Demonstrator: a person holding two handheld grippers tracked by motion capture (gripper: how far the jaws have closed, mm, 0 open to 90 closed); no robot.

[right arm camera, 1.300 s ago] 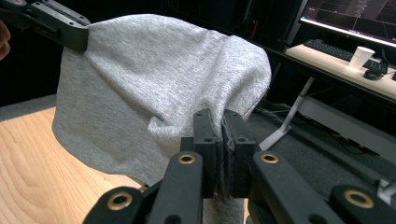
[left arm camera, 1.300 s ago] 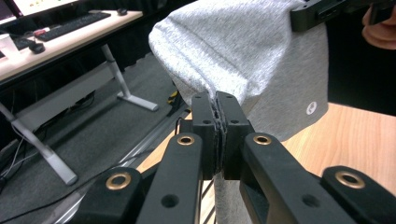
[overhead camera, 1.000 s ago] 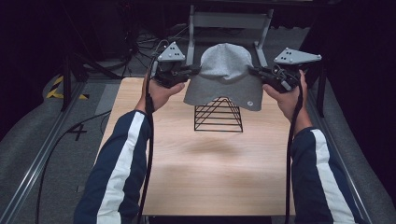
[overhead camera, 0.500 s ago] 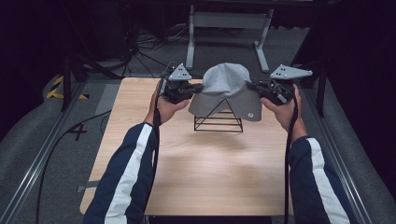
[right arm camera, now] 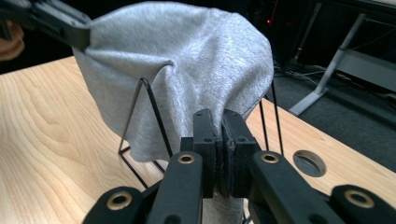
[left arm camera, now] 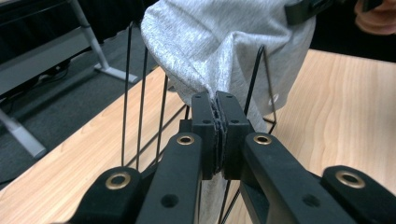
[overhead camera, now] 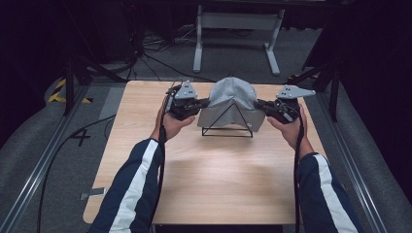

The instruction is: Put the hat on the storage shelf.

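The left gripper (overhead camera: pixel 203 103) and right gripper (overhead camera: pixel 261 104) each clamp an opposite edge of a grey cloth (overhead camera: pixel 232 99), jaws closed tight on the fabric, stretching it over a black wire rack (overhead camera: pixel 228 127) shaped like a triangle. The draped rack stands toward the far middle of the wooden desk (overhead camera: pixel 214 179), between the person's two hands.

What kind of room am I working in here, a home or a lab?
Most likely a lab or recording studio, not a home: a bare wooden table against dark surroundings, loose cables on the grey floor behind, metal rails alongside, and yellow-black hazard tape on the floor.
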